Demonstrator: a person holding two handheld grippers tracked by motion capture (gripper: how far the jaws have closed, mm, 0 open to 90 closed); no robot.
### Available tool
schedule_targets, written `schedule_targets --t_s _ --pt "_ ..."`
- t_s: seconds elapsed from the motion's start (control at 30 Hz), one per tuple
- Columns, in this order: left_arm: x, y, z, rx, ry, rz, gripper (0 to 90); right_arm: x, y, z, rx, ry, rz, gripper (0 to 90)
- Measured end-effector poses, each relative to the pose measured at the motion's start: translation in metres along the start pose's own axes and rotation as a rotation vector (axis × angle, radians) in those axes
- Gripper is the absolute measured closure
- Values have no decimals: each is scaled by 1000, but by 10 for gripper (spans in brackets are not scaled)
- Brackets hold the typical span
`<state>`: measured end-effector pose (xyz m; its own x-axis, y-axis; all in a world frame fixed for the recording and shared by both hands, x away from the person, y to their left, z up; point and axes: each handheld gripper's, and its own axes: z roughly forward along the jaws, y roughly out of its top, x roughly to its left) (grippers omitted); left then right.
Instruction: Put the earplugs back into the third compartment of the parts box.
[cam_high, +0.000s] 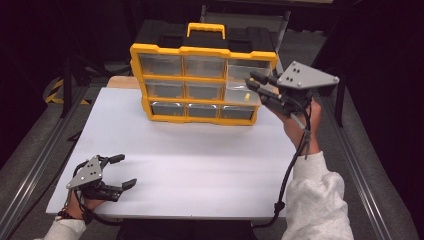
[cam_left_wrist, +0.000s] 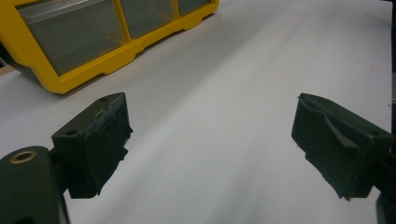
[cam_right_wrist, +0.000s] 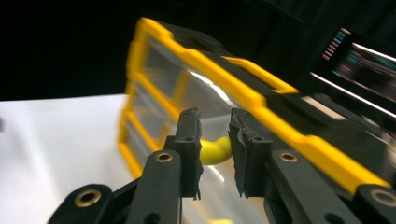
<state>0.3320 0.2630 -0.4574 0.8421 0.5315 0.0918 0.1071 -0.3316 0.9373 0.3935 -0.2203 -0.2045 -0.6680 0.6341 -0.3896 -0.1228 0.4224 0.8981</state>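
A yellow-framed organizer (cam_high: 205, 50) with clear drawers stands upright at the back of the white tabletop (cam_high: 190, 160). In its right column a drawer (cam_high: 239, 94) sticks out, and a small yellow piece (cam_high: 247, 96) lies inside. My right gripper (cam_high: 252, 80) hovers at that column, above the drawer. In the right gripper view its jaws (cam_right_wrist: 215, 114) stand close together, and a small curved yellow piece (cam_right_wrist: 214, 150) is pinched between them. My left gripper (cam_high: 126, 170) rests near the front left corner, wide open and holding nothing (cam_left_wrist: 210, 126).
The organizer's bottom yellow edge (cam_left_wrist: 112, 60) lies far ahead of the left gripper, with bare white table between. A black case with a yellow handle (cam_high: 206, 29) sits behind the organizer. Metal rails run along both sides of the table.
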Motion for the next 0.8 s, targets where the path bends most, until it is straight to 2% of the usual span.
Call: schedule_targets --t_s 0.07,0.1,0.2,0.27,0.4,0.47,0.6,0.73,0.8 --pt "1 1 2 7 -7 7 125 -13 3 3 25 -29 23 732" --pt "2 1 2 5 -9 6 125 -21 3 7 49 -59 35 727" --pt "0 1 2 5 -12 15 127 -37 -3 17 73 -70 112 717" --pt "-1 1 1 3 -13 21 128 -42 -7 23 106 -84 129 707" --pt "0 1 1 -10 -23 16 129 -46 -14 31 142 -96 168 693" --pt "0 1 1 -13 -24 13 129 -46 -16 31 138 -88 184 685" --pt "-1 1 -2 -12 -20 17 130 -45 -14 32 149 -102 169 658" --pt "-2 -1 -2 -1 -20 19 131 -44 -13 34 164 -127 157 546" --pt "-2 -1 -3 -3 -20 20 132 -44 -14 35 169 -152 167 417"
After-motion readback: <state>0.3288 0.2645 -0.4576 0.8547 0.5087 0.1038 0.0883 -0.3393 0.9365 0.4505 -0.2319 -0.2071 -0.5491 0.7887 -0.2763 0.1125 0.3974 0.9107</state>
